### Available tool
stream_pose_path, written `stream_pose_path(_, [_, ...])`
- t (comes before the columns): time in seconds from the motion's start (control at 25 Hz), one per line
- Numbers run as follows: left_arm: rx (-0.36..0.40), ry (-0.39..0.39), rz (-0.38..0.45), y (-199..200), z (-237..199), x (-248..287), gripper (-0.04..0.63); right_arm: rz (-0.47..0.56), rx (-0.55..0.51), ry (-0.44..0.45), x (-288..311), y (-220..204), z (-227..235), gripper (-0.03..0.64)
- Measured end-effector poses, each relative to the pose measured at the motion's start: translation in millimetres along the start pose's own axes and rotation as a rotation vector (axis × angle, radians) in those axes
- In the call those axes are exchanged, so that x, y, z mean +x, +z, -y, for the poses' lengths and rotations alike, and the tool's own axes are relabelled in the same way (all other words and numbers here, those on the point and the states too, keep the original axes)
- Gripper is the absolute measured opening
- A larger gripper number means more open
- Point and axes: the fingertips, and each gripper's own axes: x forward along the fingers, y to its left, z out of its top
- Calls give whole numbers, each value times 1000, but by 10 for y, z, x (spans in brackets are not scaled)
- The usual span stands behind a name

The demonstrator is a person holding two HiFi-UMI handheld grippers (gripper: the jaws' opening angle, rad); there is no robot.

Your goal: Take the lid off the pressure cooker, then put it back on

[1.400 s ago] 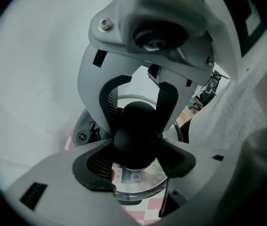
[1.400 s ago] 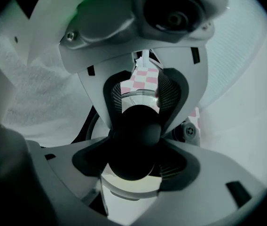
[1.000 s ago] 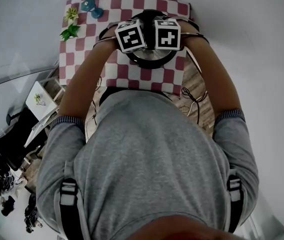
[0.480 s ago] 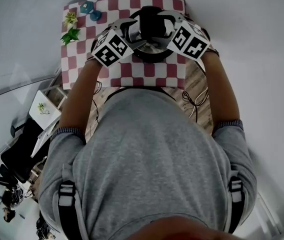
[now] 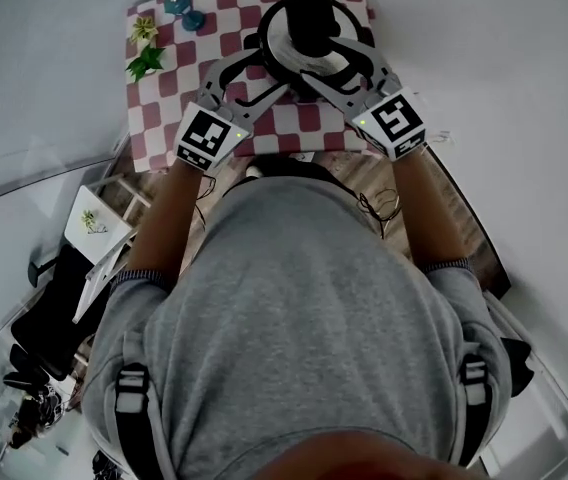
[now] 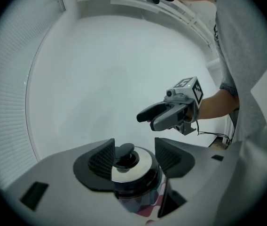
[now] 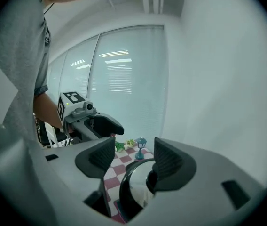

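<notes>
The pressure cooker (image 5: 304, 46) stands at the far middle of the checked table, its shiny lid (image 6: 133, 166) resting on it with a black knob (image 5: 307, 13) on top. My left gripper (image 5: 254, 73) is open at the cooker's near left, apart from it. My right gripper (image 5: 349, 68) is open at the near right, also apart. In the left gripper view the gripper (image 6: 133, 157) frames the knob (image 6: 124, 155) from a distance, empty, and the right gripper (image 6: 171, 114) hangs beyond. In the right gripper view the open gripper (image 7: 133, 159) looks over the cooker (image 7: 133, 187), and the right jaw hides part of the lid.
A pink-and-white checked cloth (image 5: 164, 98) covers the small table. A blue toy lamp (image 5: 184, 10) and small green plants (image 5: 144, 50) stand at its far left corner. White walls close in behind and to the right. Cables lie on the wooden floor (image 5: 384, 208) under the table's near edge.
Both grippers were shut together on the lid's knob. They have since let go, opened and drawn back toward the person, spreading apart. The lid stays on the cooker.
</notes>
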Motion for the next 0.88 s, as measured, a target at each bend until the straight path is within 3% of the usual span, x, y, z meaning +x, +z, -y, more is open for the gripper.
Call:
stream_pose_path(0.2, [-47,19,61,-30,225,-358,265,92,78,-71,-190,-68,-328,248])
stream_pose_path(0.32, [-86,27,85,-38,318,-546,242,135,120,-117,-312,-74,-478,194])
stream_pose_path(0.64, [-104,-35,128,29,585,-813,156,144,127,-177,-540,-33,-868,144])
stream_pose_path(0.72, [-94,-41,177,150,656,-823,116,153,132,-187,-612,-23,-930,124])
stream_pose_path(0.76, [-84,-39,202,214,697,-833,65,158,129,-191,-652,-15,-962,113])
stream_pose_path(0.88, [-71,-15,233,305,797,-840,31,179,107,-203,-778,23,-999,59])
